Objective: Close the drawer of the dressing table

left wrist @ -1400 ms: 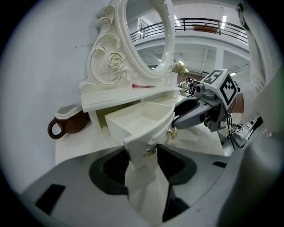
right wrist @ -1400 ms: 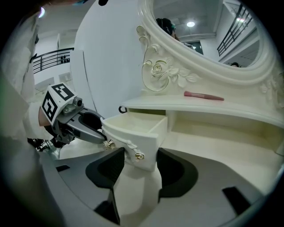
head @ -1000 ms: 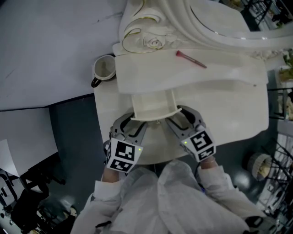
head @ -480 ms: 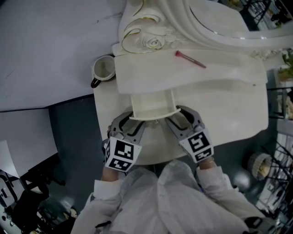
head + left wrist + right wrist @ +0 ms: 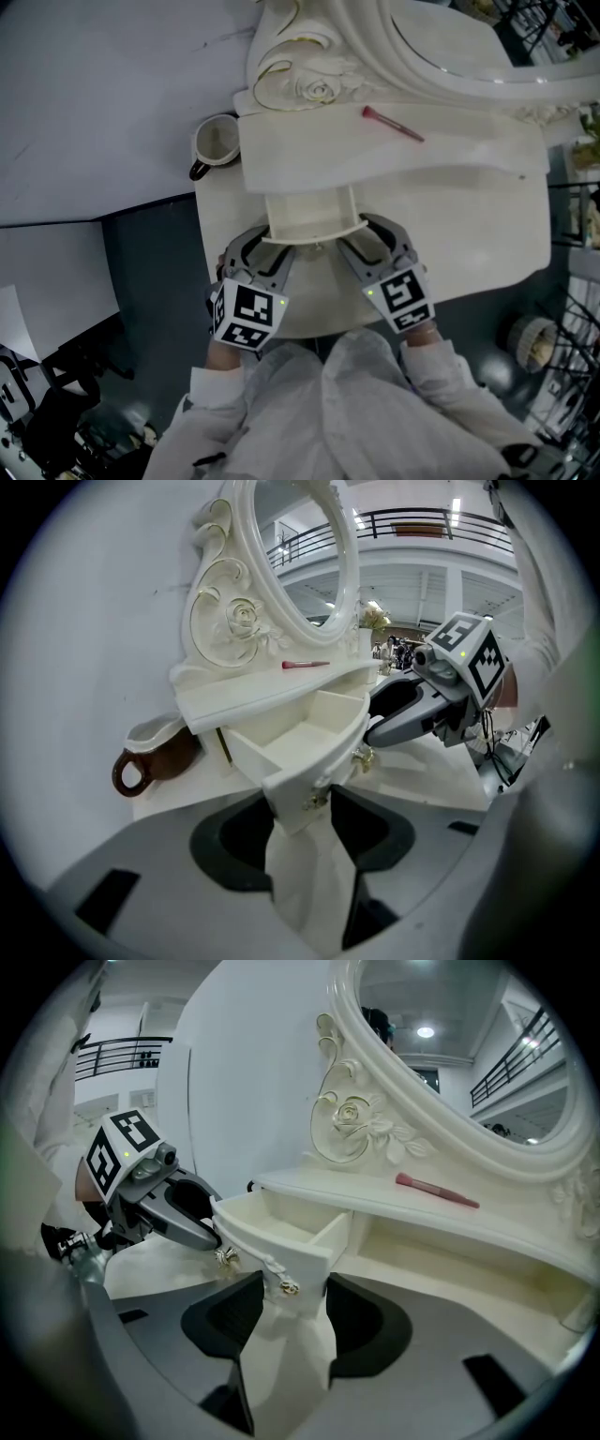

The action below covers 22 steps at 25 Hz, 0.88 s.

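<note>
Head view: the drawer (image 5: 314,214) juts half open from the bench (image 5: 469,225) front. The left gripper (image 5: 262,251) and right gripper (image 5: 375,242) bracket its front corners, jaws wide. It looks like the push-in step; next comes an even, straight shove.

We see the drawer (image 5: 312,214) slightly further in under the upper shelf of the dressing table (image 5: 487,225) than a second ago, with less of its inside showing. Left gripper (image 5: 274,244) and right gripper (image 5: 360,236) have both crept with it toward the table's back edge, the right drifting slightly left.
</note>
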Each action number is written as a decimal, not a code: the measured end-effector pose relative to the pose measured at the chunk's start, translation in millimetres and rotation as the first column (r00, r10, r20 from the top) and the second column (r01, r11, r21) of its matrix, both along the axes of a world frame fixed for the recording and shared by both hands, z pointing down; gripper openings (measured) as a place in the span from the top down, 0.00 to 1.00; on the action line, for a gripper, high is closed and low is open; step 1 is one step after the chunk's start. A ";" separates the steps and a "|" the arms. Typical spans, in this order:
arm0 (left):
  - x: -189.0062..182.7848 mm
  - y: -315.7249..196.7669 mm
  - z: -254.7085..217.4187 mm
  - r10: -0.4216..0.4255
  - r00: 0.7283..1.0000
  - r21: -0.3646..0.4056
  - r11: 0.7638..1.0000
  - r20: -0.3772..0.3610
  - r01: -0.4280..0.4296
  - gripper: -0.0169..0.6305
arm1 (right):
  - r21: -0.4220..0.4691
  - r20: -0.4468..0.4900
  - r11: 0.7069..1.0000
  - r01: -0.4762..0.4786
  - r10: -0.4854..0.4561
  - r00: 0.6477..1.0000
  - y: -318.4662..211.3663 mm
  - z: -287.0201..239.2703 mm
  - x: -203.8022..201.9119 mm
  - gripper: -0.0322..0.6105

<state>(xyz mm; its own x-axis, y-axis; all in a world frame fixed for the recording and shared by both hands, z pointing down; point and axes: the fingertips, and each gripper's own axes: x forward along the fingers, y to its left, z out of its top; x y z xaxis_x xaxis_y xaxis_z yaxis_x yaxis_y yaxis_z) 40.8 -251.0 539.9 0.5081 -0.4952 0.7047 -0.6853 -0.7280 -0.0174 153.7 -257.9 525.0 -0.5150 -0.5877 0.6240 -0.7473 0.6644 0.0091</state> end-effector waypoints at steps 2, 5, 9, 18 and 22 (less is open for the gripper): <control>-0.7 -1.7 -2.1 0.002 1.000 0.007 1.000 0.004 -0.002 0.68 | 0.008 0.002 1.000 0.003 -0.003 1.000 -1.8 -1.9 -0.8 0.63; -0.9 -5.8 -5.9 -0.002 1.000 0.027 1.000 0.007 0.002 0.68 | 0.005 -0.022 1.000 0.023 -0.023 0.999 -4.2 -6.0 -1.4 0.63; -1.6 -9.4 -7.2 -0.005 1.000 0.033 0.999 0.006 0.005 0.67 | 0.013 -0.010 1.000 0.011 -0.011 1.000 -9.4 -6.9 -1.5 0.63; -4.6 -19.5 3.0 -0.037 0.999 0.005 0.999 0.004 0.037 0.67 | -0.004 -0.037 1.000 0.018 -0.018 0.999 -18.8 -0.6 -4.5 0.63; -3.6 -21.8 4.9 -0.046 0.999 0.012 0.999 0.009 0.046 0.67 | -0.016 -0.024 1.000 0.005 -0.005 1.000 -21.6 2.7 -4.2 0.63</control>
<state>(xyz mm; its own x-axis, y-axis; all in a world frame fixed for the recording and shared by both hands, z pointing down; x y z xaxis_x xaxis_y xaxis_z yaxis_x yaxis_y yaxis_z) 37.2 -272.8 544.8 0.4786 -0.5257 0.7032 -0.7176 -0.6958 -0.0318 149.5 -279.5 527.8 -0.5028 -0.5749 0.6455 -0.7436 0.6684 0.0161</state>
